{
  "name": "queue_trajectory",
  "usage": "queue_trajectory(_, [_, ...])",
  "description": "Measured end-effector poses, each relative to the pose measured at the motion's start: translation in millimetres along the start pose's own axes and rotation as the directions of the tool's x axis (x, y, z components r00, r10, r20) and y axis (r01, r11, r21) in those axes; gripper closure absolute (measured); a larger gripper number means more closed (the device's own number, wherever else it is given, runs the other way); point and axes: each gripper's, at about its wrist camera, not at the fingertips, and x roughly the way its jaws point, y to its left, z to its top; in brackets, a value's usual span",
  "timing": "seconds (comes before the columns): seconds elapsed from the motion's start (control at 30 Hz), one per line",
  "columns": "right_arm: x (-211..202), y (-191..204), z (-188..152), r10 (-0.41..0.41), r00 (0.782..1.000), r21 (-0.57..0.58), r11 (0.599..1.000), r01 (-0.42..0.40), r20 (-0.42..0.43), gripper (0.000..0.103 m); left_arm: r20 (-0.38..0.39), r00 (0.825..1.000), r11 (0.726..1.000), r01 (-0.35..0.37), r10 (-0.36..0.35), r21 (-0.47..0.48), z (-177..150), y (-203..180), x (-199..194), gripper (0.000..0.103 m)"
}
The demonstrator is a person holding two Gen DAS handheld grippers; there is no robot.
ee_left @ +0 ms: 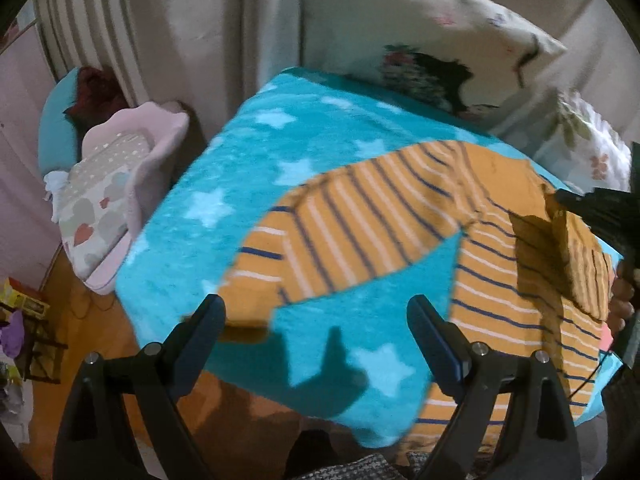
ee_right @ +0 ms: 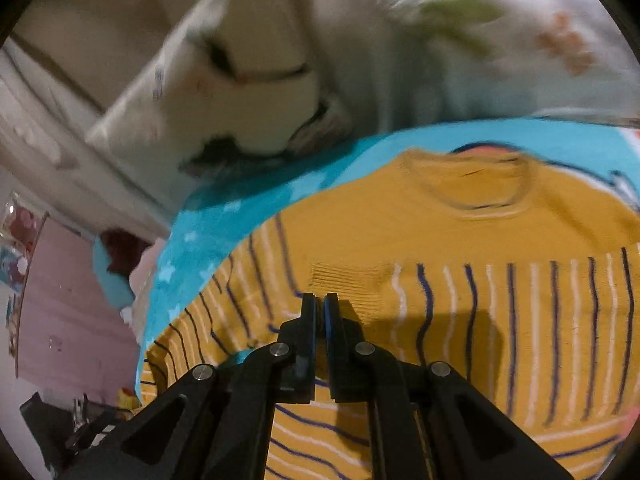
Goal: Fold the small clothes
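Observation:
A small orange sweater [ee_left: 384,216] with navy and white stripes lies spread on a turquoise star blanket [ee_left: 248,168]. Its left sleeve [ee_left: 304,252] stretches toward my left gripper [ee_left: 316,312], which is open and empty just above the cuff. My right gripper [ee_right: 319,304] is shut on the right sleeve's ribbed cuff [ee_right: 344,280] and holds it folded over the sweater's chest [ee_right: 480,280]. In the left wrist view the right gripper [ee_left: 560,200] shows at the right edge with that lifted sleeve [ee_left: 580,264].
White floral pillows [ee_left: 440,40] lie behind the blanket. A pink cushioned seat [ee_left: 120,184] with a patterned pillow stands at the left, over a wooden floor [ee_left: 92,320]. Curtains [ee_left: 180,20] hang at the back. The blanket's edge falls off at the front left.

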Motion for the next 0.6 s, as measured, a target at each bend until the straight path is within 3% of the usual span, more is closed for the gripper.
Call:
queue_trajectory(0.17, [71.4,23.2,-1.4,-0.008,0.994,-0.005,1.000,0.008,-0.107,0.099,-0.019,1.000,0.999,-0.019,0.018,-0.039,4.1,34.1,10.8,0.011])
queue_trajectory(0.33, [122.5,29.7,-13.4,-0.020,0.974,0.004,1.000,0.022,-0.228,0.098,-0.033,0.999,0.994,-0.037,0.034,-0.100,9.6,63.6,19.5,0.011])
queue_trajectory(0.53, [109.8,62.3,-14.5,-0.074,0.983,-0.094,0.994,0.059,-0.169,0.096,-0.039,0.997,0.984,-0.071,0.065,-0.162,14.9,97.1,27.1,0.011])
queue_trajectory(0.6, [98.2,80.3,-16.5,-0.082,0.987,-0.140,0.988,0.063,-0.140,0.087,-0.046,0.996,0.984,-0.077,0.070,-0.158,15.2,102.1,33.9,0.011])
